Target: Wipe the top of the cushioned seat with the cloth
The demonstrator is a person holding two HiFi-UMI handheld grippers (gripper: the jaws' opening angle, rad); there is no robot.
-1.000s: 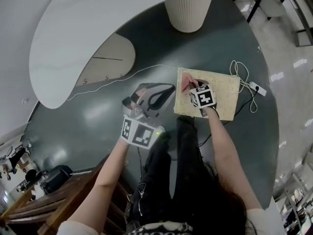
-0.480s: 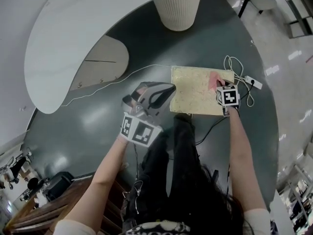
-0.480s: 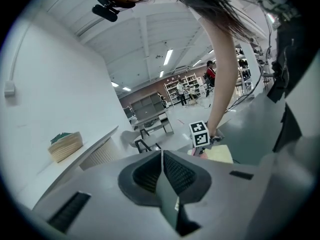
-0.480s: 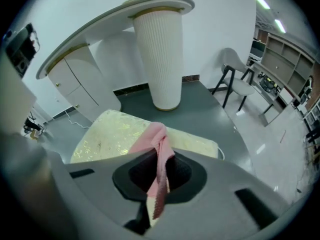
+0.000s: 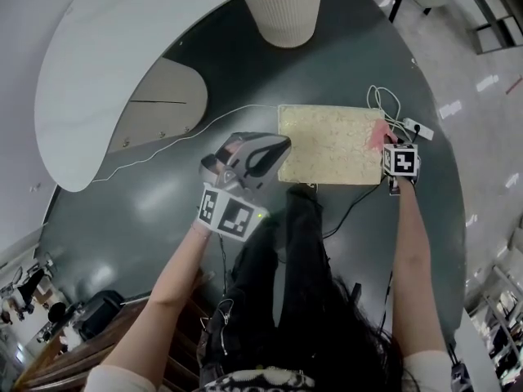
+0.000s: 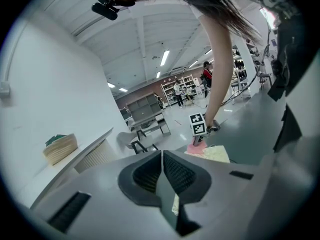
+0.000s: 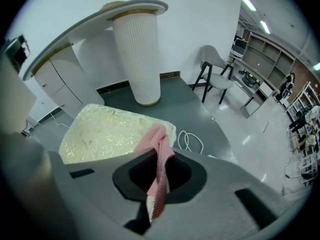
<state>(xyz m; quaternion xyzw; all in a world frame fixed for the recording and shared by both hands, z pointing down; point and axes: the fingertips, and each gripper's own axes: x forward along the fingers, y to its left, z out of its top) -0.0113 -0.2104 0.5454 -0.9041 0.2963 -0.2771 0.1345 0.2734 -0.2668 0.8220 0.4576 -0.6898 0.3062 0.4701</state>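
Observation:
The cushioned seat (image 5: 331, 145) is a pale yellow, leaf-patterned square pad on the dark floor; it also shows in the right gripper view (image 7: 107, 131) and far off in the left gripper view (image 6: 217, 154). A pink cloth (image 7: 156, 154) hangs pinched in my right gripper (image 7: 159, 176), and its free end rests on the seat's right edge (image 5: 378, 135). My right gripper (image 5: 392, 158) sits at that right edge. My left gripper (image 5: 245, 163) hovers left of the seat, jaws shut with nothing between them (image 6: 162, 171).
A white ribbed column (image 5: 282, 11) stands behind the seat under a curved white counter (image 5: 106, 64). A white cable and power strip (image 5: 409, 125) lie by the seat's right side. A thin white cord (image 5: 188, 133) runs left. A chair (image 7: 215, 76) stands further off.
My right gripper has dragged the pink cloth across the seat from its left part to its right edge. The left gripper has stayed almost still.

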